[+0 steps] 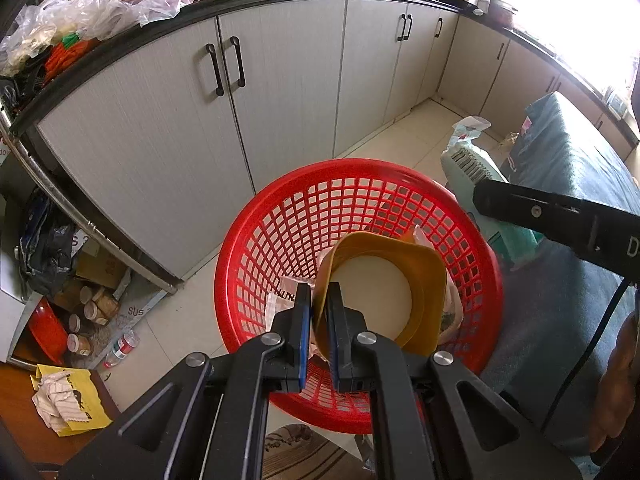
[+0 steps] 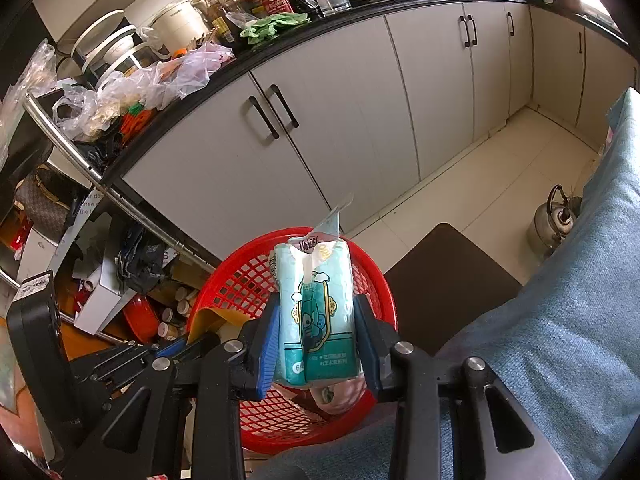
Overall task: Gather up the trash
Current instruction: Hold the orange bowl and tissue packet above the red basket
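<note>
While clamped in right gripper (image 2: 316, 340), tissue pack (image 2: 316, 308) (teal) above red basket (image 2: 240, 280)

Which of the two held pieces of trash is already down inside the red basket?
The yellow paper bowl, pinched by the left gripper, sits inside the red basket. The teal tissue pack in the right gripper is above the rim.

A round red plastic basket (image 1: 280, 232) with lattice walls stands on the pale tiled floor just before the cabinet doors. Over its open mouth a curled yellow card sleeve (image 1: 384, 280) is pinched by one edge, white-lined inside. Crumpled wrappers (image 1: 286, 300) lie at the basket's bottom. A teal and white tissue pack (image 2: 316, 312), its top torn open, is held upright above the rim.
</note>
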{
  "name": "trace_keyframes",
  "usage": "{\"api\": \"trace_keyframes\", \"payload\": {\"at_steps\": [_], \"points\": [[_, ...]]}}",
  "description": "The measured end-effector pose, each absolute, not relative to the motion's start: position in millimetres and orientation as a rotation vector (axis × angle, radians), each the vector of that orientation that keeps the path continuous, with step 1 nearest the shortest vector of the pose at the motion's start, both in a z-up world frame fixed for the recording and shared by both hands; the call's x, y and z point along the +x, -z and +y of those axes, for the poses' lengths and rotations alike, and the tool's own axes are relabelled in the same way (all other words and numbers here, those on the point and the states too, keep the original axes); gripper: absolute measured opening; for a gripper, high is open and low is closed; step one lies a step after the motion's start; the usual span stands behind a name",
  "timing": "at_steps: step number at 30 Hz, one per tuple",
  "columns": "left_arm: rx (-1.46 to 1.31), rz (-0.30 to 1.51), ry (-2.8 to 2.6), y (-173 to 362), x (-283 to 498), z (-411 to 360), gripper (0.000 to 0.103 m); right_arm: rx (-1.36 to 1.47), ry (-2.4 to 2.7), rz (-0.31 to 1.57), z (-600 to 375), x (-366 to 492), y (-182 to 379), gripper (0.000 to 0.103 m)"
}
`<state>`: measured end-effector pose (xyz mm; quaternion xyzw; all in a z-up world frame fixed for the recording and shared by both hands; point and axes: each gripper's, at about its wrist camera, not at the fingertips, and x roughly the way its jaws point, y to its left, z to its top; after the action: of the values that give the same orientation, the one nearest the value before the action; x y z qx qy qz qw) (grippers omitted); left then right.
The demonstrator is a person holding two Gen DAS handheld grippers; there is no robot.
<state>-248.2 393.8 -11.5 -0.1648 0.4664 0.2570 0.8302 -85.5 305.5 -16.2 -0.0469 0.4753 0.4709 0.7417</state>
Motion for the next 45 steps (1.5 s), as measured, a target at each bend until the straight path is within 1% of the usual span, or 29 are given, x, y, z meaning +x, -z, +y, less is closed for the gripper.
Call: {"api": "trace_keyframes", "payload": {"at_steps": [45], "points": [[-0.349,0.994,-0.535,15.4,-244.3,392.2,0.007,-0.112,-1.049,1.036,308.5,-90.9,14.8,0.038]]}}
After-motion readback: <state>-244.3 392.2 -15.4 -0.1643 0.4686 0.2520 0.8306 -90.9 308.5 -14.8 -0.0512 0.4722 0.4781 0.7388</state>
